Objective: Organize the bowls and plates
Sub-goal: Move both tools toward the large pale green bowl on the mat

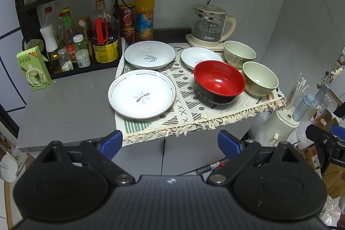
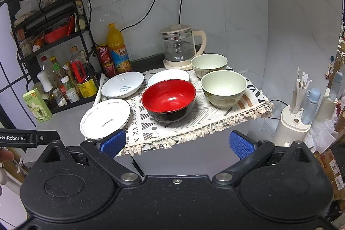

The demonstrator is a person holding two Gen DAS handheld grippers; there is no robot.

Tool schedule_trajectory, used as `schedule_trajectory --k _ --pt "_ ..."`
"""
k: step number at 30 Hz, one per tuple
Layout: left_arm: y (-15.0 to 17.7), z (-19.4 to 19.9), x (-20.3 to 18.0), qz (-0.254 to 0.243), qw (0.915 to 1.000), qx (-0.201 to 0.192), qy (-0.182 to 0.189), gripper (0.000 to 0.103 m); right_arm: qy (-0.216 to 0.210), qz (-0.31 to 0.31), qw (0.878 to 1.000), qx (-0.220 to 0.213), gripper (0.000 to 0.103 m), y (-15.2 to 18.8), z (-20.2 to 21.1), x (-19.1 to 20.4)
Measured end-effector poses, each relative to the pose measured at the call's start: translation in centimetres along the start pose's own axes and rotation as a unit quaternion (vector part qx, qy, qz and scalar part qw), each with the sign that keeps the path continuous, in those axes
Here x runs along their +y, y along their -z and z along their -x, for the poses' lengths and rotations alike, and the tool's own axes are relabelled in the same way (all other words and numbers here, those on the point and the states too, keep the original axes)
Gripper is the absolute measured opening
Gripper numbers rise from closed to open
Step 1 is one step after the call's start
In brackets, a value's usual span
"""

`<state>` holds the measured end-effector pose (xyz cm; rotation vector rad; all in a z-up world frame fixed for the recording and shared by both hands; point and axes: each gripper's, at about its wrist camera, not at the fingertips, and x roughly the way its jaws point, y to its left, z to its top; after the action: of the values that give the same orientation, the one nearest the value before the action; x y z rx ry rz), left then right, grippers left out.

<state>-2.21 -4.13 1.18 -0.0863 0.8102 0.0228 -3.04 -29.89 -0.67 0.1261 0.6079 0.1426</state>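
On a patterned cloth (image 1: 187, 109) lie a white flower plate (image 1: 142, 96), a white plate with blue script (image 1: 149, 54), a small white dish (image 1: 199, 57), a red-and-black bowl (image 1: 218, 81) and two pale green bowls (image 1: 259, 78) (image 1: 239, 53). In the right wrist view the same flower plate (image 2: 105, 118), script plate (image 2: 122, 84), small dish (image 2: 169, 77), red bowl (image 2: 168, 98) and green bowls (image 2: 223, 87) (image 2: 208, 64) show. My left gripper (image 1: 170, 142) is open and empty before the cloth's front edge. My right gripper (image 2: 177, 142) is open and empty, also short of the cloth.
A glass kettle (image 1: 210, 24) stands at the back with cords to wall sockets. A black rack with bottles (image 1: 86, 40) and an orange juice bottle (image 1: 145, 12) stand at the left. A green carton (image 1: 33, 68) sits on the grey counter (image 1: 69, 109). A white appliance (image 2: 295, 122) stands below right.
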Motion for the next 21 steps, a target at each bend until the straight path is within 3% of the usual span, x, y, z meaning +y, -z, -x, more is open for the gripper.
schedule_trajectory --k 21 --pt "-0.9 -1.4 -1.6 -0.001 1.0 0.001 0.001 0.094 0.0 -0.013 1.0 0.003 0.103 -0.9 -1.5 -1.6"
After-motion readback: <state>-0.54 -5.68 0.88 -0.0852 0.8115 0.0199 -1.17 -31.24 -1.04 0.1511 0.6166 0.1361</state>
